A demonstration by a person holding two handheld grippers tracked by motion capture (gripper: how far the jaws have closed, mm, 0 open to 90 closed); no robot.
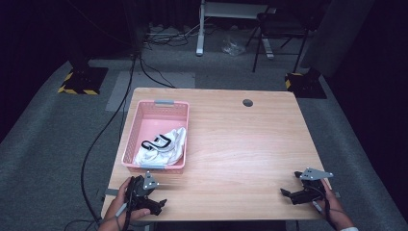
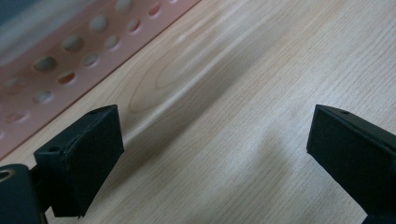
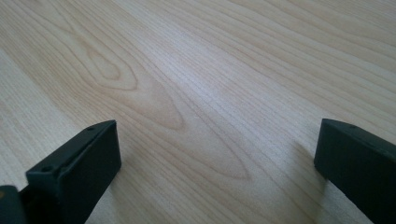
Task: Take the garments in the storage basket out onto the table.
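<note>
While both of my tongs rest low over the near edge of the table [image 1: 240, 144], neither holds anything: the left gripper [image 1: 156, 204] stands wide open just near of the pink basket [image 1: 144, 166], and the right gripper [image 1: 287, 194] gapes equally wide at the near right corner. Inside the basket, at its near end, lies the white garment [image 1: 166, 147] with its black trim. Bare wood between the grippers offers open room; the basket's near rim crowds the left.
</note>
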